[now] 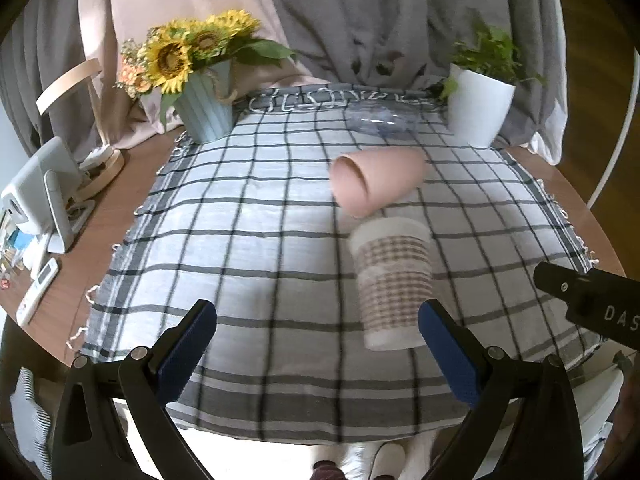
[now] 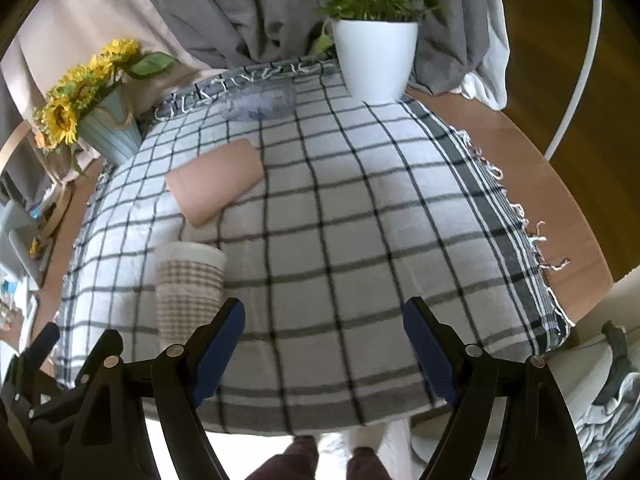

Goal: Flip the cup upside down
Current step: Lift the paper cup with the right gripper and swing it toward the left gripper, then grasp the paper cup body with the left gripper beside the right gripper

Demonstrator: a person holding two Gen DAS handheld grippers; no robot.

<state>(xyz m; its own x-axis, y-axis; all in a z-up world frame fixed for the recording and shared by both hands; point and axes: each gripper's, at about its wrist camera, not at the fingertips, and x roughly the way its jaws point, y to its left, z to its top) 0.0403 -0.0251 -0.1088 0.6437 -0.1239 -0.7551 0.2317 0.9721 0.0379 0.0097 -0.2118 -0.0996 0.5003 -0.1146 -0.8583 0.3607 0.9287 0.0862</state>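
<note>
You've got a round wooden table (image 1: 120, 208) covered by a grey-and-white checked cloth (image 1: 260, 240) with fringed edges; grey and pinkish curtains (image 1: 340, 20) fill the top of both views. In the left wrist view, a sunflower pot (image 1: 206, 108) sits upper left, a white planter (image 1: 478, 108) with a green plant upper right, and a clear plastic item (image 1: 380, 120) lies between them at the cloth's far edge; what it is can't be made out. Clutter, including a white device (image 1: 36, 196) and a remote (image 1: 38, 288), is at the left edge.

2 cups: a pink cup (image 1: 376, 186) lies on its side at center right, mouth facing left. A white checked-band cup (image 1: 392, 284) stands just below it, blurred, wider end up, near your left gripper's right finger.

Your left gripper (image 1: 318, 328) is spread apart, holding nothing. Your right gripper (image 2: 324, 324) is also apart and empty; the checked-band cup (image 2: 190, 288) sits just left of its left finger.
</note>
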